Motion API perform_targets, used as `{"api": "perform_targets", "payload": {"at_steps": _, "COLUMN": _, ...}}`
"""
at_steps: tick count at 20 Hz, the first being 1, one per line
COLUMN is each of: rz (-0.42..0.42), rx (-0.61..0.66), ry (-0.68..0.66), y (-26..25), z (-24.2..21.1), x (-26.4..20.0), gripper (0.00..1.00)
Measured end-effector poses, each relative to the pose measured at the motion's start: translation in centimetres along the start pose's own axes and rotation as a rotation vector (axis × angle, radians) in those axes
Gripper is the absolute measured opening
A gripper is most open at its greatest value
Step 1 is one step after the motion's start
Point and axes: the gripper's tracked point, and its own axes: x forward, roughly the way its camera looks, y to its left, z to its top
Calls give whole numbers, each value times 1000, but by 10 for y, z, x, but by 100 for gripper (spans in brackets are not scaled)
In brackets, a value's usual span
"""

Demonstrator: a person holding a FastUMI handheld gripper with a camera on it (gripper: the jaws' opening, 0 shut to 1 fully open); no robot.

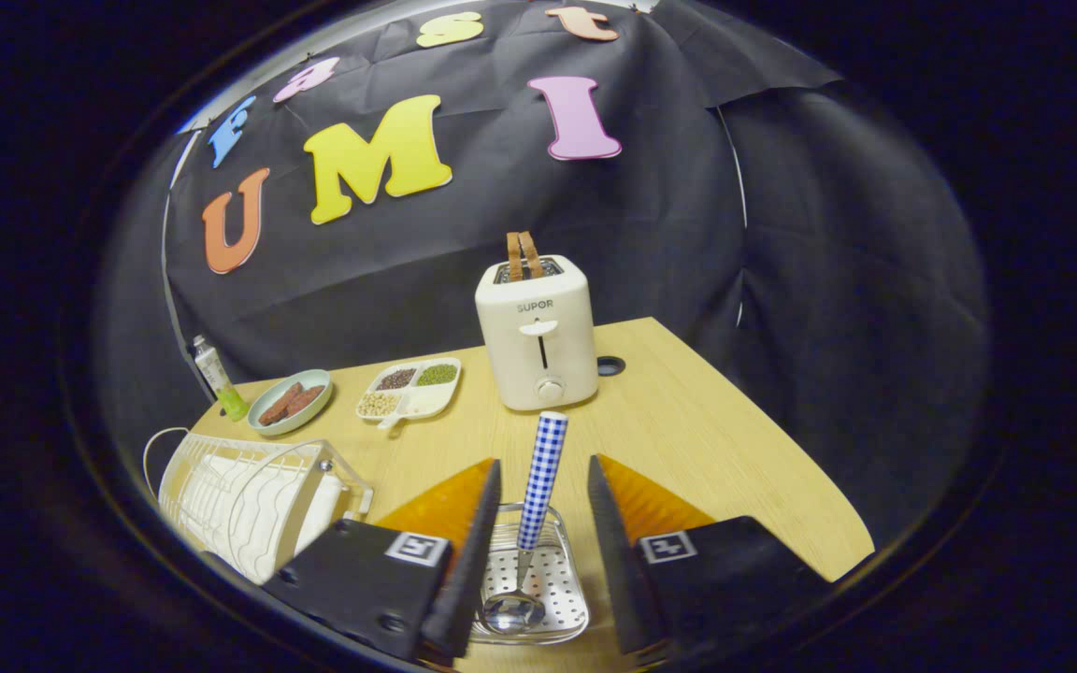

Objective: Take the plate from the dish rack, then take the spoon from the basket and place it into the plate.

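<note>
Blue-and-white checked handle up, the metal spoon (538,505) stands in a clear basket with a perforated steel floor (548,584), bowl resting at the near end. The hand-held gripper (543,551) is spread wide with a finger either side of the basket, holding nothing and touching neither the handle nor, as far as I can tell, the basket. To the left sits the white wire dish rack (249,500) with a white plate (314,514) apparently in it, so by my reading neither step is finished; the spoon grab looks nearest.

The tool (543,523) points forward and down — its two fingers spread apart.
</note>
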Motion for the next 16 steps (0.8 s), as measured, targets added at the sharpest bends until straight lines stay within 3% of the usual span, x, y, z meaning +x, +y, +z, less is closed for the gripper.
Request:
{"api": "perform_targets", "payload": {"at_steps": 2, "rz": -3, "rx": -15, "ry": -8, "y": 0, "z": 3, "x": 2, "gripper": 31}}
{"api": "perform_targets", "payload": {"at_steps": 3, "rz": 4, "rx": -5, "ry": -17, "y": 2, "z": 5, "x": -1, "gripper": 22}}
{"api": "perform_targets", "payload": {"at_steps": 5, "rz": 8, "rx": 9, "ry": -60, "y": 6, "z": 14, "x": -10, "gripper": 16}}
{"api": "perform_targets", "payload": {"at_steps": 10, "rz": 36, "rx": 6, "ry": -210, "y": 22, "z": 47, "x": -55, "gripper": 14}}
{"api": "perform_targets", "payload": {"at_steps": 16, "rz": 65, "rx": -11, "ry": -420, "y": 60, "z": 87, "x": -149, "gripper": 14}}
